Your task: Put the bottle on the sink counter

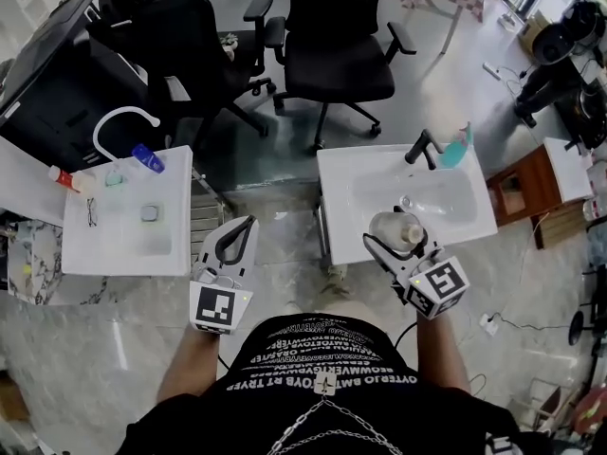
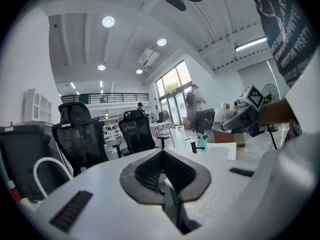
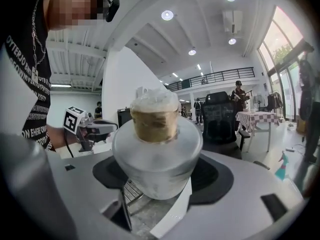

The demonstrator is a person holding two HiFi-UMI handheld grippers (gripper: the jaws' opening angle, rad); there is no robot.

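Closest to me is my black printed shirt (image 1: pixel 322 377) with a chain hanging down it, and just beyond it sit the two marker cubes of my grippers. My right gripper (image 1: pixel 398 241) has its fingers (image 3: pixel 222 176) spread wide and pinching the bottle (image 1: pixel 389 224) by its rounded, translucent body. From the right gripper view the bottle stands upright between the dark pads, with a tan neck under a clear cap. The bottle is over the front part of the basin of the white sink tabletop (image 1: pixel 351 173), close to its near edge. I cannot tell whether its base touches anything. At the back rim of that sink tabletop stands a black faucet (image 1: pixel 420 147), and a teal spray bottle (image 1: pixel 456 148) stands just beside the faucet on its right. My left gripper (image 1: pixel 245 227) hangs off the left edge of the sink tabletop, over the stone floor (image 1: pixel 285 245). Its fingers (image 2: pixel 150 171) are pressed together at the tips with nothing between them. Farther left of the sink tabletop is a second white sink (image 1: pixel 171 245) with a curved white faucet (image 1: pixel 123 117). A blue bottle (image 1: pixel 148 158) and a red-capped bottle (image 1: pixel 62 176) rest along its back. Behind the sink tabletop stand black office chairs (image 1: pixel 332 55).
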